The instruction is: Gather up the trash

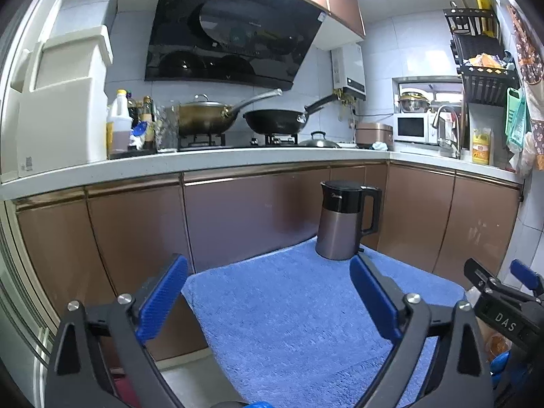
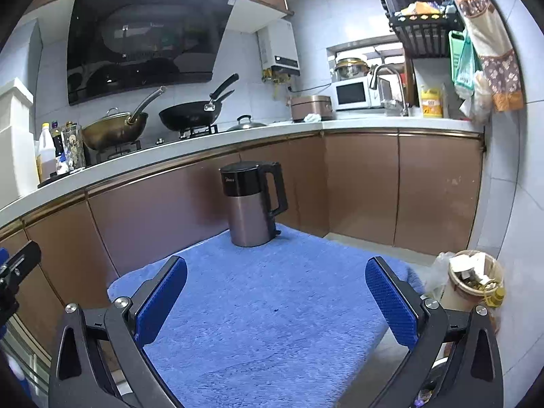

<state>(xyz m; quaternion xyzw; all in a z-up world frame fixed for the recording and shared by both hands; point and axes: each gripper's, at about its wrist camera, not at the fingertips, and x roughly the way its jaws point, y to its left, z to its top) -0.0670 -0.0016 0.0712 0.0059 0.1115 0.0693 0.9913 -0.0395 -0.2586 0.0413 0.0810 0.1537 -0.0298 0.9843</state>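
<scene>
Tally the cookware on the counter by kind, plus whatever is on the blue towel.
Woks: 2, gold and black
Loose lids: 1
Rice cookers: 1
Kettles on the blue towel: 1
Total: 5

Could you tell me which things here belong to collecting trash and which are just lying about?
Belongs to the job:
- trash bin, full, beside the blue towel
- left gripper, open
- right gripper, open

Just lying about:
- kettle
- woks
- microwave
</scene>
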